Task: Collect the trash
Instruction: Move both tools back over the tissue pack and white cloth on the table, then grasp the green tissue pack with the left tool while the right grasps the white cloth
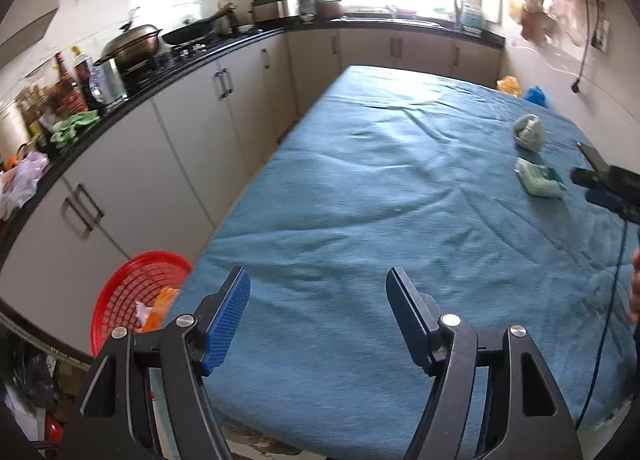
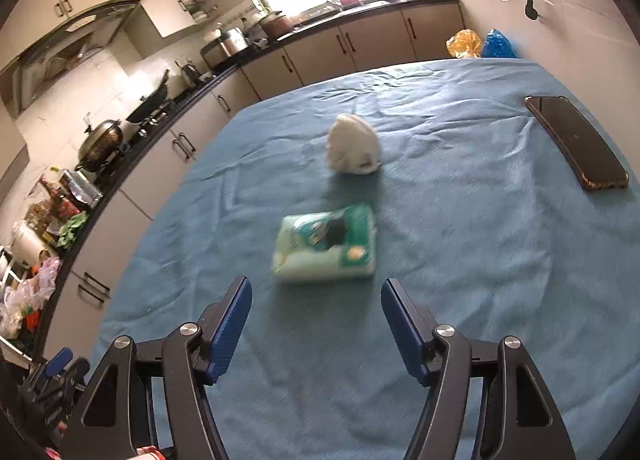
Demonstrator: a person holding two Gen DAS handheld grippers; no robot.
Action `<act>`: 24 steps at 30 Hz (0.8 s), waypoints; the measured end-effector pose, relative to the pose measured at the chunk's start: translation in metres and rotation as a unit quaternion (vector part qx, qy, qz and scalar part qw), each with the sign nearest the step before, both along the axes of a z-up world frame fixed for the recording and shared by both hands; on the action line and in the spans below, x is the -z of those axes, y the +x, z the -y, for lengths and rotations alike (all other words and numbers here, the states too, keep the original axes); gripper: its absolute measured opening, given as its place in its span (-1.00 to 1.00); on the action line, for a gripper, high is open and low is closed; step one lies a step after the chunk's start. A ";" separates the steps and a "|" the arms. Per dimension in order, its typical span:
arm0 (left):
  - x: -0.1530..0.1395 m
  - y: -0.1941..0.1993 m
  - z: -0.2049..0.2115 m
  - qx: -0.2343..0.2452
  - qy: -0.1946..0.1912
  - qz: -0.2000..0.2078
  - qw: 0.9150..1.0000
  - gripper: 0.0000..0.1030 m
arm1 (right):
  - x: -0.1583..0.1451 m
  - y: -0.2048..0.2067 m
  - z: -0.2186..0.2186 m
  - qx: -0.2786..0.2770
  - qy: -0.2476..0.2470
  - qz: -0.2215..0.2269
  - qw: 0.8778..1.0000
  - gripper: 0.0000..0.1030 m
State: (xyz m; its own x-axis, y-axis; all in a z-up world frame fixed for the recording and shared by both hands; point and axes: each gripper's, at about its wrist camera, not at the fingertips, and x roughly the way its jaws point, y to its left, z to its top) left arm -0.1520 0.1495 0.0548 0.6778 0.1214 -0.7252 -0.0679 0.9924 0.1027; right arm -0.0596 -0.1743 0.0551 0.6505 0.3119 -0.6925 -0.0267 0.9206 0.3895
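Lower left of the left wrist view there's a red basket [image 1: 136, 292] parked right off the table [image 1: 340, 220] edge, already holding some scraps, so I'd guess that's the bin. The left gripper [image 1: 318, 320] sits bottom centre, jaws apart, nothing between them. In the right wrist view the green tissue pack [image 2: 326, 246] lies mid-frame with a crumpled white wad [image 2: 354, 148] just above it. The right gripper [image 2: 316, 324] is spread and empty, lined up on the pack. Phone [image 2: 576, 142] far right probably isn't trash.
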 end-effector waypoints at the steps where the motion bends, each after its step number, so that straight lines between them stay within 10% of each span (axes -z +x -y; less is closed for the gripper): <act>1: 0.001 0.003 0.003 0.004 0.000 -0.002 1.000 0.35 | 0.000 0.004 0.001 0.000 -0.002 -0.004 1.000 0.39; 21: -0.007 0.069 0.080 0.106 -0.029 -0.021 0.994 0.35 | 0.008 0.101 0.004 0.012 -0.065 0.018 0.998 0.55; 24: -0.007 0.084 0.102 0.138 -0.027 -0.023 0.990 0.35 | 0.015 0.115 0.007 0.010 -0.054 0.018 0.998 0.12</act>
